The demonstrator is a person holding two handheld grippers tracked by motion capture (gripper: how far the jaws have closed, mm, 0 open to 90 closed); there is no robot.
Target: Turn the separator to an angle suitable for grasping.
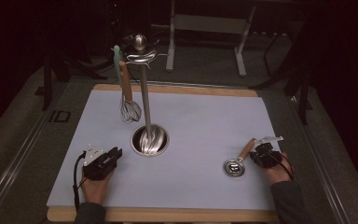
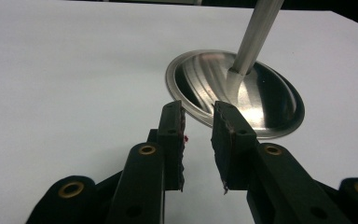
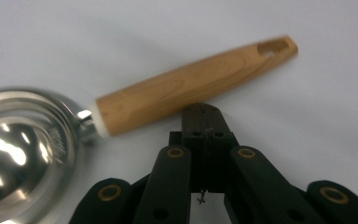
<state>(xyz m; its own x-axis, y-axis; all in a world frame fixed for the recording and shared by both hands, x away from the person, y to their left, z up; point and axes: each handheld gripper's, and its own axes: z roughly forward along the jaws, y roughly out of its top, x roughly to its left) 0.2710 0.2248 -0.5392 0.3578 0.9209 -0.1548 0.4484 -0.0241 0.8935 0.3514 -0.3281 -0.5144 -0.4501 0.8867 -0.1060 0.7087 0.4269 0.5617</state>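
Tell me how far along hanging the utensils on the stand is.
Done: the whisk hangs from the stand. In hand: nothing yet; the right gripper, jaws shut, sits beside the wooden-handled scoop lying on the mat. Left: grasp and probably hang it. The left gripper waits open near the stand's base.

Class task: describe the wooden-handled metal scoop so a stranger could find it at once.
Start at the white mat. Near its front right corner, beside the right gripper, lies a round steel scoop with a tapered wooden handle. Unlike the wooden-handled wire whisk, it lies flat instead of hanging.
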